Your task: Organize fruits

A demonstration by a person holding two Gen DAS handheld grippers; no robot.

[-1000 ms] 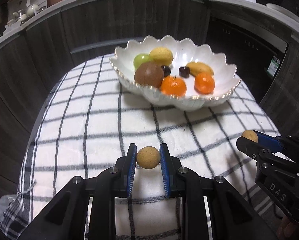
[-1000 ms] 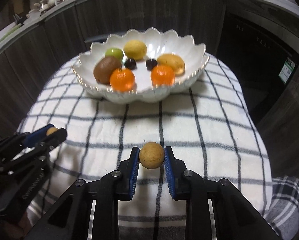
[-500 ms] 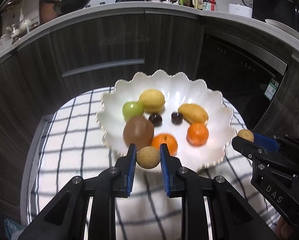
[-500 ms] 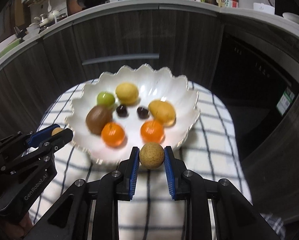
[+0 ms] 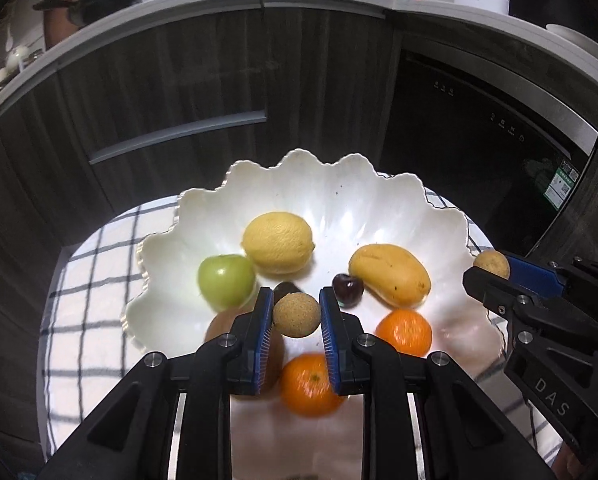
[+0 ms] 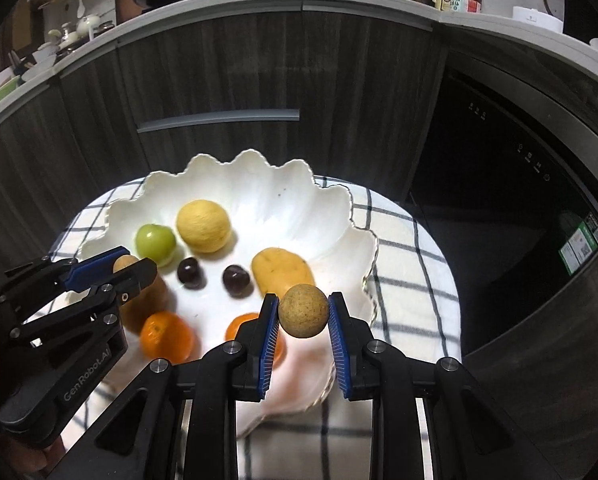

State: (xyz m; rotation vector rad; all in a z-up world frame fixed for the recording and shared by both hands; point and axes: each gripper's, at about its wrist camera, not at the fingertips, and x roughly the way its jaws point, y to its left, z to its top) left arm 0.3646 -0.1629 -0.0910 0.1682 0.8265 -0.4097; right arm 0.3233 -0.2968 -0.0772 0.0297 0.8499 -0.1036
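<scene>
Left gripper [image 5: 297, 316] over the near part of the bowl [image 5: 379, 188], jaws clamped on a tan ball [image 5: 297, 315]. Right gripper [image 6: 303, 316] over the bowl's near right rim, jaws clamped on a second ball [image 6: 303, 310]. Inside the bowl: lemon [image 5: 278, 242] far, green apple [image 5: 226, 280] to its left, mango [image 5: 389, 274] right, cherry [image 5: 347, 289] mid-bowl, another cherry [image 6: 190, 271] beside it, kiwi [image 5: 219, 324] near left, two oranges [image 5: 403, 332] [image 5: 309, 384] near, slightly blurred. Bowl standing on a checked cloth [image 5: 87, 292] over the counter; dark cabinets [image 5: 179, 80] beyond.
</scene>
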